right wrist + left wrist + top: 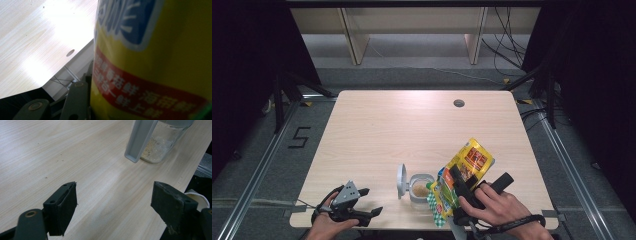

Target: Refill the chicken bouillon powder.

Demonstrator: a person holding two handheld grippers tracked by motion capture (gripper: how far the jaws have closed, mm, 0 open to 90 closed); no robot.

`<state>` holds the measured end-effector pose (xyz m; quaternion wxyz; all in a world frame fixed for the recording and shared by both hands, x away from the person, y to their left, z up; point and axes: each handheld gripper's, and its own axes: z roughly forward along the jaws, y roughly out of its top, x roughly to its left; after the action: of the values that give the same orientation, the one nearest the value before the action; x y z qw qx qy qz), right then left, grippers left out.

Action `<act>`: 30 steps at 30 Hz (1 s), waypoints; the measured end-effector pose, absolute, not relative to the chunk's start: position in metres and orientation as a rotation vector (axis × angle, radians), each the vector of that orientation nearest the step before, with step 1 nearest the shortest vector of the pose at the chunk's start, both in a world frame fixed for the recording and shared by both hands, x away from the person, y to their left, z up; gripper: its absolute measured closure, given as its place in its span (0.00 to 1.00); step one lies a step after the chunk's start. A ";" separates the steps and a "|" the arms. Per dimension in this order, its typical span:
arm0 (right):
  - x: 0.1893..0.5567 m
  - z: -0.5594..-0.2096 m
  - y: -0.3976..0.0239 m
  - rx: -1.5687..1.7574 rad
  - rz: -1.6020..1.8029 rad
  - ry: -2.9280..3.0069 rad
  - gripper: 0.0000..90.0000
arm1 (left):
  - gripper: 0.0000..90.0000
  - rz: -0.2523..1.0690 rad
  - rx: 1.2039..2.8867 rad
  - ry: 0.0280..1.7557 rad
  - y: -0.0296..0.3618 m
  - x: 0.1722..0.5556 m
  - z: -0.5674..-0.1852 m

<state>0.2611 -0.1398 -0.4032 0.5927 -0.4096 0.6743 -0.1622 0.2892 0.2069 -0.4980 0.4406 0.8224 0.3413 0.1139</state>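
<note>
The work in hand looks like pouring a seasoning pkt into a small clear container (421, 188) w/ its grey flip lid (401, 181) swung open at the 9 o'clock side. The container sits near the front edge of the wooden table (412, 125), a bit of beige powder on its bottom, seen more closely in the left gripper view (160, 142). So lid-opening is done and some powder is prob. already in; whether the pour is finished can't be judged, since the pkt's mouth is hidden from the high view. The right gripper (460, 192) is clamped on the yellow packet (469, 162), which is held off the table, tilted, at about 3 o'clock of the container, its lower end close to the container's rim; in the right gripper view the packet (155, 62) sits against one black jaw. The left gripper (364, 210) idles at approx. 8 o'clock of the container, near the table's front edge, jaws wide apart w/ nothing between them, bare table under them. Left to do, by my read: empty or set down the pkt, then shut the lid, likely a job for the left one.
</note>
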 end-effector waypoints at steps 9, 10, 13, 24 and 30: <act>0.263 -0.402 -0.141 -0.944 -0.376 1.570 0.70 | 0.22 0.304 2.081 0.818 0.210 0.291 -0.497; 0.263 -0.402 -0.141 -0.946 -0.378 1.569 0.70 | 0.22 0.299 2.075 0.832 0.209 0.290 -0.497; 0.264 -0.401 -0.140 -0.954 -0.386 1.567 0.70 | 0.22 0.310 2.087 0.806 0.210 0.291 -0.497; 0.264 -0.402 -0.138 -0.966 -0.372 1.568 0.70 | 0.22 0.304 2.069 0.814 0.209 0.291 -0.497; 0.264 -0.401 -0.137 -0.973 -0.377 1.563 0.70 | 0.22 0.304 2.070 0.816 0.209 0.291 -0.497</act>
<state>0.2642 -0.1373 -0.4009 0.5902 -0.4181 0.6713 -0.1622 0.2908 0.2092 -0.4970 0.4331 0.8309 0.3273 0.1220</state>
